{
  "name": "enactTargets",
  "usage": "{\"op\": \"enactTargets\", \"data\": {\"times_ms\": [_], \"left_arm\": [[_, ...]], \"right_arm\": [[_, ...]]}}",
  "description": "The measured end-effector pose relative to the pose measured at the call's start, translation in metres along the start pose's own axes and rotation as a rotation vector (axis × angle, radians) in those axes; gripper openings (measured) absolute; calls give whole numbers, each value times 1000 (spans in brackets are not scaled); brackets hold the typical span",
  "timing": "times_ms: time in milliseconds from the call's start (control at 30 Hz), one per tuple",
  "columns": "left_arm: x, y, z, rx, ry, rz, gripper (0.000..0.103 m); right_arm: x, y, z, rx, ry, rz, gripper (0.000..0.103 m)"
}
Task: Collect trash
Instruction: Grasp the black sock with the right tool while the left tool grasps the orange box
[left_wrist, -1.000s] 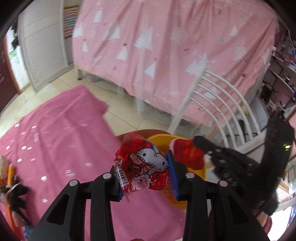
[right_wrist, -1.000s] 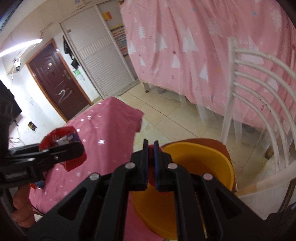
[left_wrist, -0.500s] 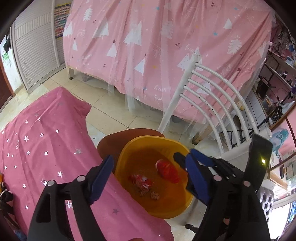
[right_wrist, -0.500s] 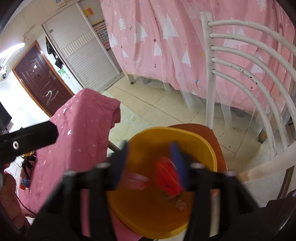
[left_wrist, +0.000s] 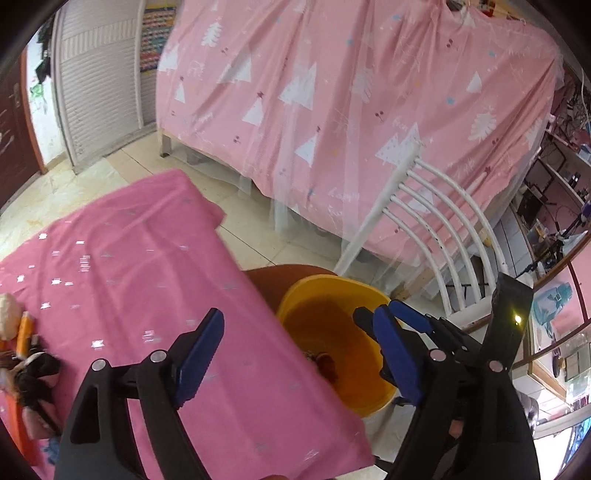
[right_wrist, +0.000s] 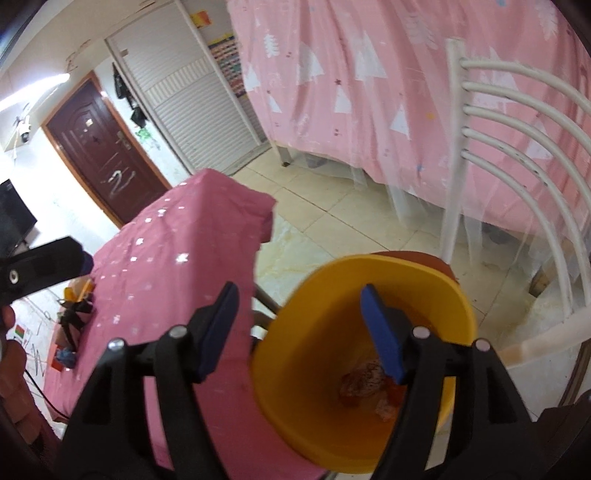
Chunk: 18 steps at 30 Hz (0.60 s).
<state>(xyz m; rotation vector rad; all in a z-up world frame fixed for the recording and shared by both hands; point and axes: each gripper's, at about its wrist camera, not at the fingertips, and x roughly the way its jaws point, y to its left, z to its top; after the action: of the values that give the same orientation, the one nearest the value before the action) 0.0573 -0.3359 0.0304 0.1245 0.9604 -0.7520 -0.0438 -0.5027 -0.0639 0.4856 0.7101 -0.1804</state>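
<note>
A pink cloth with small silver stars (left_wrist: 140, 280) covers the table and hangs over its edge. Behind it stands a white chair with curved back rails (left_wrist: 439, 221), and its brown seat (left_wrist: 280, 280) shows only in part. A pink sheet with white trees (left_wrist: 351, 92) hangs down to the tiled floor (right_wrist: 332, 221). At the far wall there is a dark red door (right_wrist: 99, 147) beside a white slatted door (right_wrist: 199, 110).
</note>
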Motion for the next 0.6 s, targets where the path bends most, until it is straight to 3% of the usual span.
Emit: {"op": "enactTargets", "data": {"times_ms": [600], "left_arm": [[-114, 144, -38, -112, -145, 178, 82]], "right_arm": [[30, 163, -9, -245, 72, 174, 73]]}}
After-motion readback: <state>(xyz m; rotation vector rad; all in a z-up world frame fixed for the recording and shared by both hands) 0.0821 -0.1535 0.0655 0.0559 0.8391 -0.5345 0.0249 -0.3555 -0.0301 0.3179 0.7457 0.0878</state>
